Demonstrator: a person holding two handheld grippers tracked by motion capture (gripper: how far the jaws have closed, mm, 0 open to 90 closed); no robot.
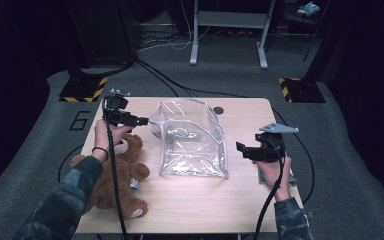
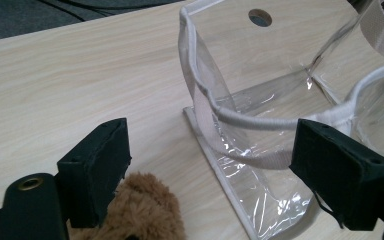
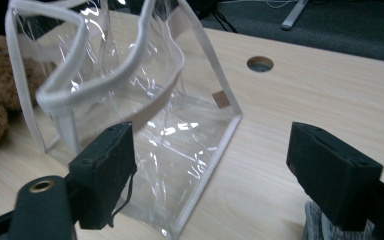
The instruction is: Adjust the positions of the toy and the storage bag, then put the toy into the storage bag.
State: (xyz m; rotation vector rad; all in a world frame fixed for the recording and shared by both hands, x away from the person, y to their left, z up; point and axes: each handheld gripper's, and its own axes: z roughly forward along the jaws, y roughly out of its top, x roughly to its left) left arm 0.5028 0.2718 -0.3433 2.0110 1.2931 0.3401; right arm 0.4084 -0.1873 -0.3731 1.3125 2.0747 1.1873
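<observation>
A clear plastic bag [image 1: 192, 140] with white edging stands open-topped in the middle of the wooden table [image 1: 200, 200]. A brown teddy bear [image 1: 115, 175] lies at the front left. My left gripper [image 1: 141, 121] hovers above the bear's head, just left of the bag, open and holding nothing. In the left gripper view the bag's rim [image 2: 260, 122] runs between the wide jaws and the bear's fur [image 2: 140, 210] shows below. My right gripper [image 1: 240, 147] is open and holds nothing, a little right of the bag [image 3: 130, 100], with the bear [image 3: 0, 95] beyond.
A round hole [image 1: 218, 110] pierces the tabletop behind the bag. A small grey knitted item [image 3: 312, 225] lies on the table under the right gripper. Beyond the table is grey carpet with cables and a desk frame [image 1: 228, 30].
</observation>
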